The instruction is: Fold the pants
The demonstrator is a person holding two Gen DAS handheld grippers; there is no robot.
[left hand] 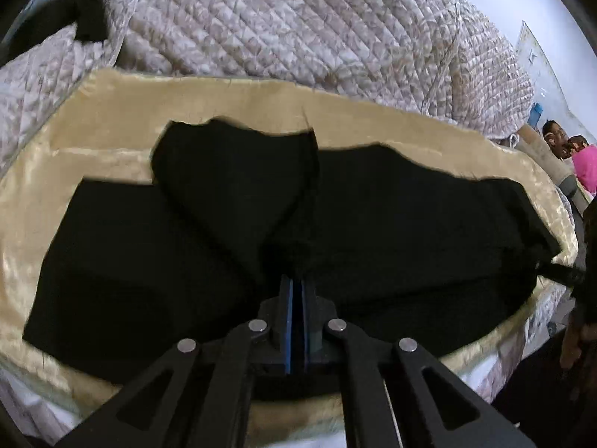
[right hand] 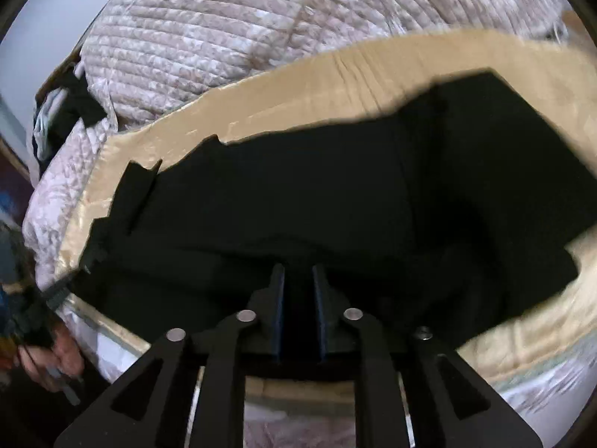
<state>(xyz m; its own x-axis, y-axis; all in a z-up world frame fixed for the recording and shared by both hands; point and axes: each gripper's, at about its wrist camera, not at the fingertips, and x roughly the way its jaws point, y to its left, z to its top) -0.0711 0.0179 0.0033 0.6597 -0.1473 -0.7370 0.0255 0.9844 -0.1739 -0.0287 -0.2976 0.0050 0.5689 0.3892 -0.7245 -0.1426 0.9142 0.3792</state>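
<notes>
Black pants [left hand: 373, 216] are spread across a shiny beige cloth [left hand: 112, 112], which is laid over a quilted pink-and-white blanket [left hand: 280, 18].

In the left wrist view, at the far left, a dark piece of clothing [left hand: 87, 11] is seen on the blanket. Further right, one wide flat part of the pants lies on the beige cloth, and next to it a part of the fabric is lifted into a loose fold. In the middle, the left gripper [left hand: 297, 280] is clenched on a bunch of the black fabric; the blue pads are almost pressed together with the fabric pinched at their tips. At the far right edge, two persons are seen in the background, one in a pink top [left hand: 585, 168].

In the right wrist view, at the lower left, a hand [right hand: 56, 358] is seen beside the edge of the bed. To the right of it, the pants are stretched over the beige cloth [right hand: 335, 74], with the quilted blanket [right hand: 224, 37] behind. In the middle, the right gripper [right hand: 298, 272] is closed on the black fabric, and a thicker layer of it is held between the pads, so a small gap is left. On the right, the pants reach near the edge of the beige cloth.
</notes>
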